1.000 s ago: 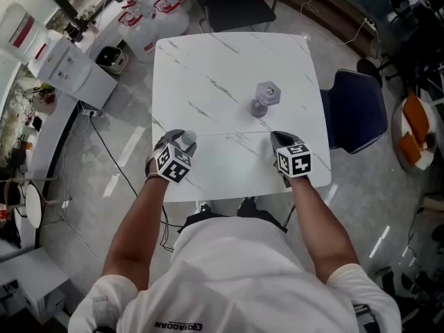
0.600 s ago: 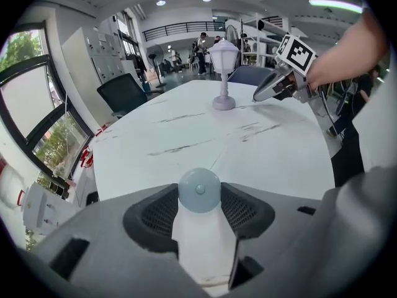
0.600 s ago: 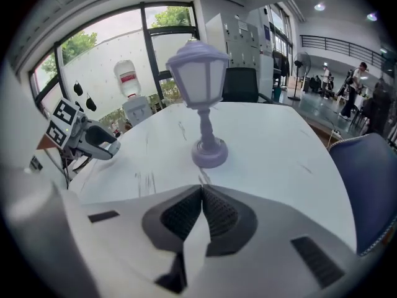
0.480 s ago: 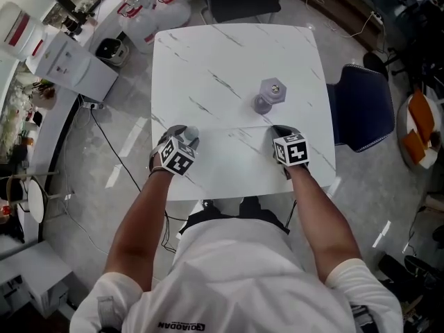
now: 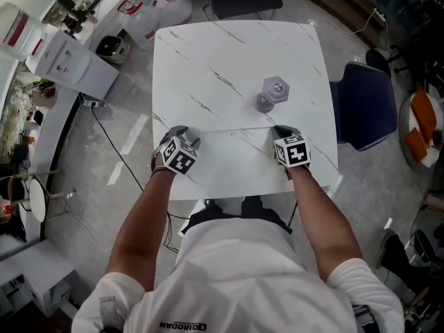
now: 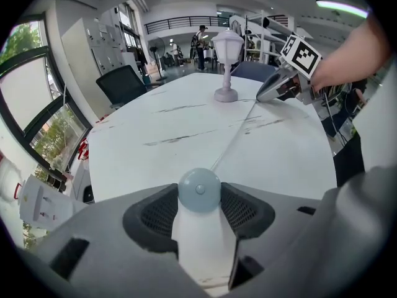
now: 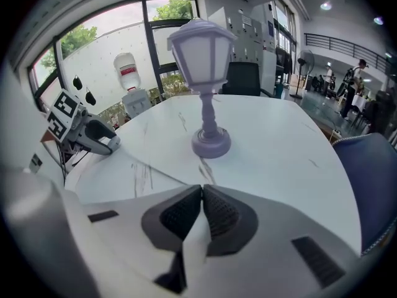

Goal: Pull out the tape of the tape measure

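The person is holding a gripper in each hand over the near part of a white marble-patterned table [image 5: 208,61]. The left gripper [image 5: 183,134] is clamping the tape measure [image 6: 198,194], with its dark ribbed pads pressing on both sides of the white case. The case is lying lengthwise along the jaws, and its round grey-blue knob is pointing forward past the tips. The right gripper [image 5: 280,130] is pinching its pads together on the free end of the tape [image 5: 232,130], which is showing as a thin white strip between them. The tape is running as a fine straight line from one gripper to the other. Its long axis is crossing the table from left to right, roughly parallel to the near edge and low over the tabletop; whether it is touching the surface is unclear. A small pale purple lantern-shaped lamp [image 5: 272,92] is standing upright just beyond the tape, nearer the right gripper. A dark blue chair [image 5: 364,106] is sitting beside the table's right edge.
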A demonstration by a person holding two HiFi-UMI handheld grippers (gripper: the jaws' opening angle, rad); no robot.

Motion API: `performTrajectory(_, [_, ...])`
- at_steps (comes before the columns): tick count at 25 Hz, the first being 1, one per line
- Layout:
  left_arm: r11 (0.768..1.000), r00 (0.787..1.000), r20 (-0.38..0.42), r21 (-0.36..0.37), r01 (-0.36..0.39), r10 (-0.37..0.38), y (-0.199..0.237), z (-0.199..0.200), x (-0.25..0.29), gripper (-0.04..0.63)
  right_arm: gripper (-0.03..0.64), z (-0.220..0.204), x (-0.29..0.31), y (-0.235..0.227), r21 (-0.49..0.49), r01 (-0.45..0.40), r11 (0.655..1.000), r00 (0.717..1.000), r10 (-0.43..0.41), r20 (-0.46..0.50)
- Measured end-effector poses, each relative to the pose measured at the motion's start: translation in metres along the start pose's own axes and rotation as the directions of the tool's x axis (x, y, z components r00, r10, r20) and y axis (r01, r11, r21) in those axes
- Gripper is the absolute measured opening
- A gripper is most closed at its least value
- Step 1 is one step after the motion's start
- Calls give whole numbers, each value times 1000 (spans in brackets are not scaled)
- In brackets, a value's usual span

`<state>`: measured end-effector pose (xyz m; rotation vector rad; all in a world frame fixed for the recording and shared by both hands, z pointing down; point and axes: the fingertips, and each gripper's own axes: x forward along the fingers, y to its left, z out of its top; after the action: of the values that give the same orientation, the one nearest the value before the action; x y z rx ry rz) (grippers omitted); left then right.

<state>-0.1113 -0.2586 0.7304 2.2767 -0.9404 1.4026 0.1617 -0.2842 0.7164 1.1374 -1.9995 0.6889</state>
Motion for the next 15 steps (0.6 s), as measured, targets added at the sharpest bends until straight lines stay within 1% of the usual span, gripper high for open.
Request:
performTrajectory(4, [1000, 1000, 0, -17, 4, -4, 1, -2, 0, 232, 40, -1, 0, -1, 10, 4, 1000, 1000, -4, -6])
performTrajectory(7, [1000, 1000, -2, -30, 8, -8, 1, -4, -3, 258, 69, -2, 0, 0, 0, -3, 1000, 1000, 3, -14])
performTrajectory(15, [999, 1000, 24, -37, -20, 21, 6, -7, -21, 258, 80, 1, -8, 0, -31, 15, 999, 1000, -15, -9])
